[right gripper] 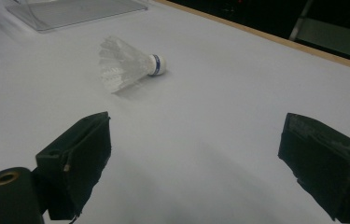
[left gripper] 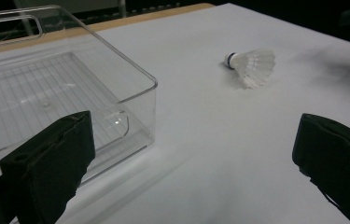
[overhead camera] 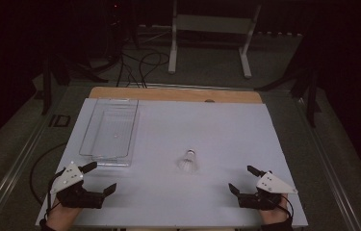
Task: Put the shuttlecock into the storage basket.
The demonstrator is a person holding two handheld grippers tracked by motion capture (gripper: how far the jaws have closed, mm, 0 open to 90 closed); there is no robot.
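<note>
High view: a white shuttlecock point(overhead camera: 187, 161) lies on its side mid-desk point(overhead camera: 216, 130), between the left gripper point(overhead camera: 93, 179) and right gripper point(overhead camera: 243, 178), fingers spread and empty; feather-light, easily crushed skirt; probably best pinched at the firm cork; clear tray point(overhead camera: 109, 132) nearby.

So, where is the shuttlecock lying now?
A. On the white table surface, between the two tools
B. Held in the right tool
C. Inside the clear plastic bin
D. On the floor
A: the shuttlecock lies on its side on the white table surface, outside the clear plastic bin and apart from both open tools.
</note>
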